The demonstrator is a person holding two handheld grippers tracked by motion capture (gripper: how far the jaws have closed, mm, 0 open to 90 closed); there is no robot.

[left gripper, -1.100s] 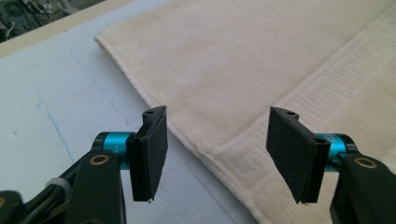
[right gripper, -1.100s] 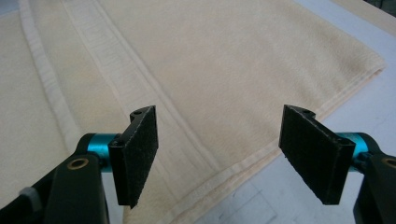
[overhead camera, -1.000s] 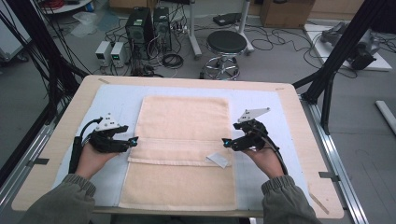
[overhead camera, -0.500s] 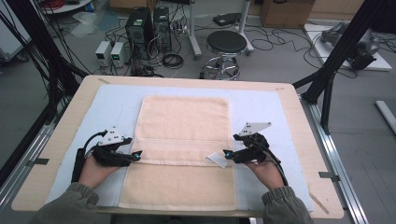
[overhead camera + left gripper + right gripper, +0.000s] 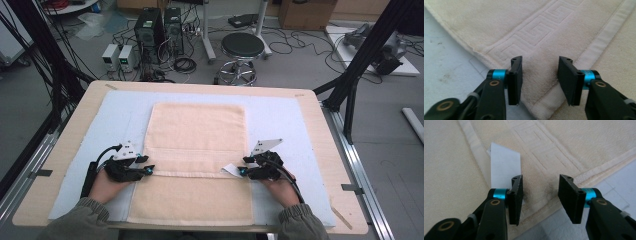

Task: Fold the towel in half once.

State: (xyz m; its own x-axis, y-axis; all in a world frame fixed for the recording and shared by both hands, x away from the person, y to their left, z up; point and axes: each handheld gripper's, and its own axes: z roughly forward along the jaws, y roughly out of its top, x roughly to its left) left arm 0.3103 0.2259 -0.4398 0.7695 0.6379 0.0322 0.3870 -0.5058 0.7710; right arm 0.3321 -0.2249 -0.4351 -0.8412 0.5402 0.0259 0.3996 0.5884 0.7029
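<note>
Towel, cream terry cloth with a woven key-pattern band (image 5: 196,160), lies flat on the pale blue mat (image 5: 285,120) covering the wooden surface (image 5: 65,135), long axis running away from the person. Its near part is folded over, leaving a cross edge mid-length. Left claw (image 5: 150,170) sits at that edge's left corner, right claw (image 5: 242,171) at the right corner beside the white care label (image 5: 231,169). Both claws have just been closing; each stands half open, with the folded corner between the pads (image 5: 515,80) and (image 5: 571,197), which don't look to be pinching yet. Judgement: the lift depends on both corners lying directly ahead of their claws, each hand equally near.
</note>
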